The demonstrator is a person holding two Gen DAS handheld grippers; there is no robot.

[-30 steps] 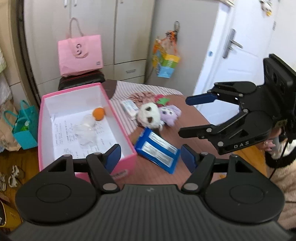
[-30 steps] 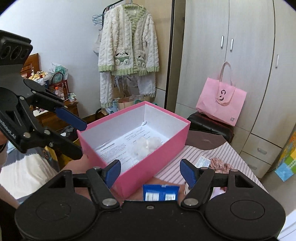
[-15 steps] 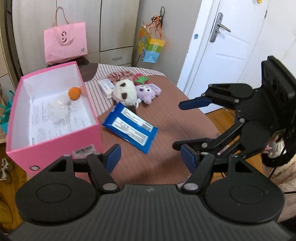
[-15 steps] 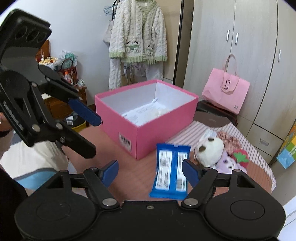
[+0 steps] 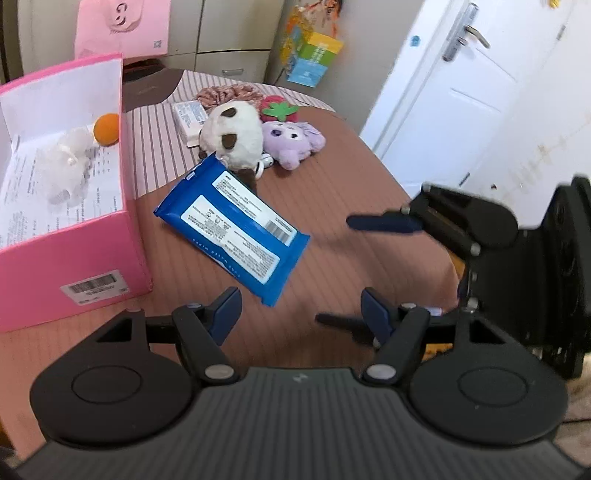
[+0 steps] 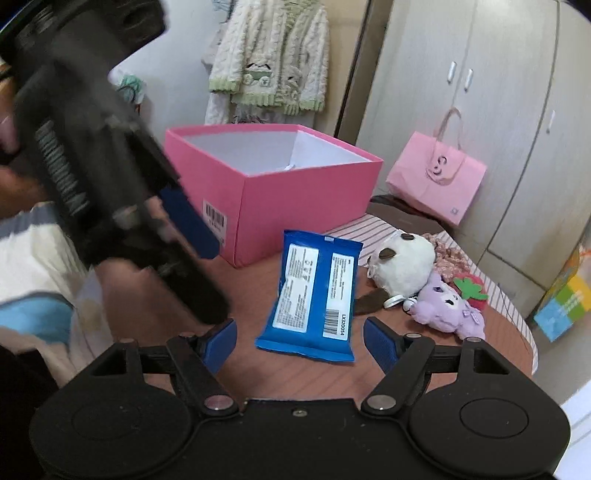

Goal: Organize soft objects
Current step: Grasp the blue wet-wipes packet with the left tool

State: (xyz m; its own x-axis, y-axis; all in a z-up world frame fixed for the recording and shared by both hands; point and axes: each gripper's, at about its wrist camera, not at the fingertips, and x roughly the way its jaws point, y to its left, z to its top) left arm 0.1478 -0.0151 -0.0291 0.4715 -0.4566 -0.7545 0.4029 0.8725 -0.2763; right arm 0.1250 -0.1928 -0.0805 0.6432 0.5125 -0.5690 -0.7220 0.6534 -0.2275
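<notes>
My claws above the blue wipes pack (image 5: 232, 233)

My left claw (image 5: 300, 314) and right claw (image 6: 300, 341) gape wide, empty; the pink box (image 6: 280, 192) ahead hides its contents.

Hidden, cropped and blurred parts

In the right wrist view the left gripper (image 6: 192, 258) is smeared by motion blur, so its finger spread cannot be read there, and it covers the near left corner of the box (image 6: 295, 199); the box floor is hidden behind its front wall. In the left wrist view the right gripper (image 5: 354, 269) is blurred, its lower finger partly behind the left gripper's (image 5: 299, 314) own finger. The box's (image 5: 66, 258) left side runs off the frame. The panda (image 5: 232, 136) overlaps the wipes pack's (image 5: 232, 229) top corner. The bag (image 5: 125, 26) is cut by the top edge. Print on the pack is too small to read.
</notes>
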